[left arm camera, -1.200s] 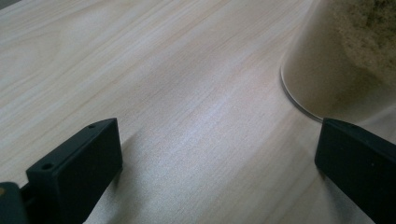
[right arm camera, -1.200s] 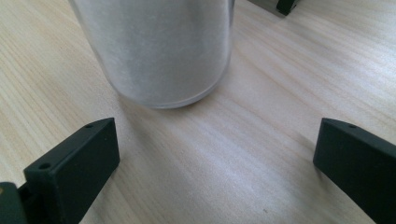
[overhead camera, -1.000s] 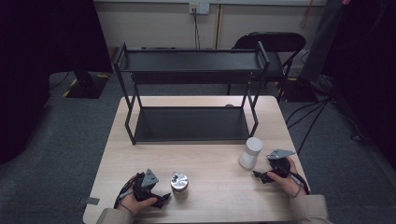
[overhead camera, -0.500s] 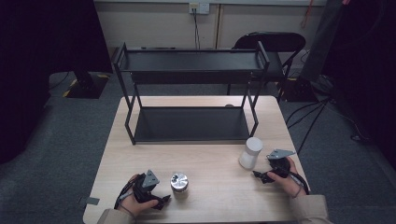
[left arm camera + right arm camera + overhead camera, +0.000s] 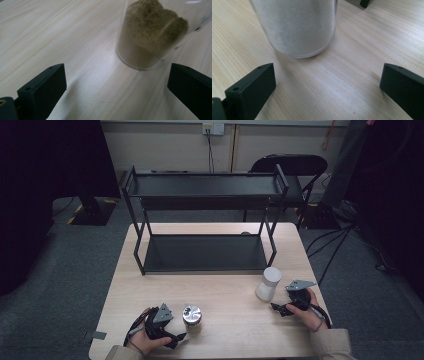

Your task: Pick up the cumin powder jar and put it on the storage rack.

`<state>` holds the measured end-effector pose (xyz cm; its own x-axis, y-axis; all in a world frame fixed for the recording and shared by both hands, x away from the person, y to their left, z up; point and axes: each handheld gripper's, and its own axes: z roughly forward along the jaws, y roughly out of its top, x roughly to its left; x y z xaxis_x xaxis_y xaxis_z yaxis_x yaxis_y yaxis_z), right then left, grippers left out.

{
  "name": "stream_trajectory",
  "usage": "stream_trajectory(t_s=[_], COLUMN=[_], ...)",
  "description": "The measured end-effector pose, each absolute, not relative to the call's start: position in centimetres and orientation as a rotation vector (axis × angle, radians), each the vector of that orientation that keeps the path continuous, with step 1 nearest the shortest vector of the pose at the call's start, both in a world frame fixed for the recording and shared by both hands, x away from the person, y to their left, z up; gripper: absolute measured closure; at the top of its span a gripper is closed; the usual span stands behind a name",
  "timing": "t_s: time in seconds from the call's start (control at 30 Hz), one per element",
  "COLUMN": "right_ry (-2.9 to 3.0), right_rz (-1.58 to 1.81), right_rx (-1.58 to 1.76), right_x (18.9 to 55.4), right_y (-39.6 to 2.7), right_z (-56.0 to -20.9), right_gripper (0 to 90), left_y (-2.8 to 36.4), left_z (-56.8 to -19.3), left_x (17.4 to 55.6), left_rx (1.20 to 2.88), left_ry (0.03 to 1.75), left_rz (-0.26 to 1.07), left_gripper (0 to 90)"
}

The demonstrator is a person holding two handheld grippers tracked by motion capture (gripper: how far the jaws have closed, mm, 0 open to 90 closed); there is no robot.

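Observation:
A small clear jar with a silver lid (image 5: 191, 316) stands near the table's front left; it holds brownish powder (image 5: 150, 37). My left gripper (image 5: 176, 338) rests on the table just left of it, open, with the jar a short way beyond its jaws (image 5: 112, 82). A taller jar of white powder (image 5: 268, 283) with a white lid stands at the front right (image 5: 295, 27). My right gripper (image 5: 278, 308) lies beside it to the right, open, nothing between its jaws (image 5: 327, 85).
A black two-tier metal rack (image 5: 205, 252) stands across the back half of the light wooden table (image 5: 230, 330), both shelves bare. A black chair (image 5: 290, 167) and cables sit behind the table. One rack foot (image 5: 364, 3) is just past the white jar.

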<state>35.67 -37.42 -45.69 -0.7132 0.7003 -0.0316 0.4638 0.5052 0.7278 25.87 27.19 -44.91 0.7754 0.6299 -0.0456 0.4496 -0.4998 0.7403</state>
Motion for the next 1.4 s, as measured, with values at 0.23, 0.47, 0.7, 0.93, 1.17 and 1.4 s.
stream_trajectory(t_s=[0.23,0.47,0.7,0.93,1.17,1.4], right_ry=[2.429,2.429,2.429,2.429,2.430,2.432], right_rz=[1.031,1.031,1.031,1.031,1.031,1.033], right_rx=[0.974,0.974,0.974,0.974,0.974,0.973], right_x=[35.7,35.7,35.7,35.7,35.7,35.7], right_y=[-37.4,-37.4,-37.4,-37.4,-37.4,-37.5], right_z=[-45.7,-45.7,-45.7,-45.7,-45.7,-45.7], right_gripper=[0.0,0.0,0.0,0.0,0.0,0.0], left_y=[26.6,26.0,25.7,25.4,24.7,24.6], left_z=[-44.9,-45.0,-45.2,-45.5,-45.7,-45.6], left_x=[26.1,26.6,26.9,27.1,27.2,27.4], left_rx=[2.172,2.165,2.139,2.123,2.106,2.107], left_ry=[0.763,0.766,0.774,0.773,0.785,0.791], left_rz=[0.263,0.232,0.216,0.199,0.189,0.194], left_gripper=[1.2,1.1,1.1,1.1,1.1,5.6])
